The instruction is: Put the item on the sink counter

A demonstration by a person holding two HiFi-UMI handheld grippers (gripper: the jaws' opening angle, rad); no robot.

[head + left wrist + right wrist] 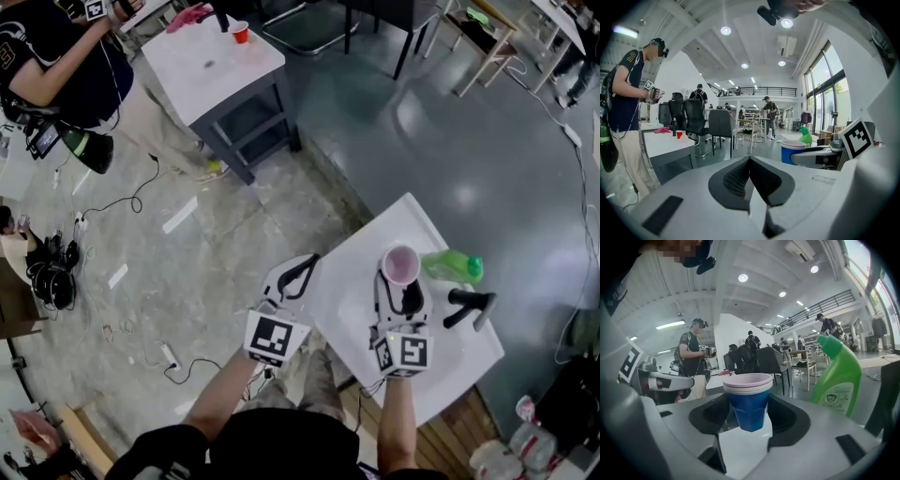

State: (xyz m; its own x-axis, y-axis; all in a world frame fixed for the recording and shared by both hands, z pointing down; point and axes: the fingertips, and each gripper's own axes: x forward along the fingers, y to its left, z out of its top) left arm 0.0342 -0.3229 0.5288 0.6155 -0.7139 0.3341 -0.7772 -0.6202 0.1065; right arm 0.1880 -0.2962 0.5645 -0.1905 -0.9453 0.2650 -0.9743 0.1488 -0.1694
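White square tabletop (370, 246), open hall beyond. Right gripper (401, 281) clamped on blue plastic cup with pink rim (749, 401): upright, over mid-table, green detergent bottle (452, 267) just right of it. Left gripper (298, 274) has jaws together and empty, at the table's left edge. Set-down likely falls to the right hand.

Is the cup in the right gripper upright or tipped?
Upright. The cup sits rim up, base down, in the right gripper; the head view looks into its open mouth.
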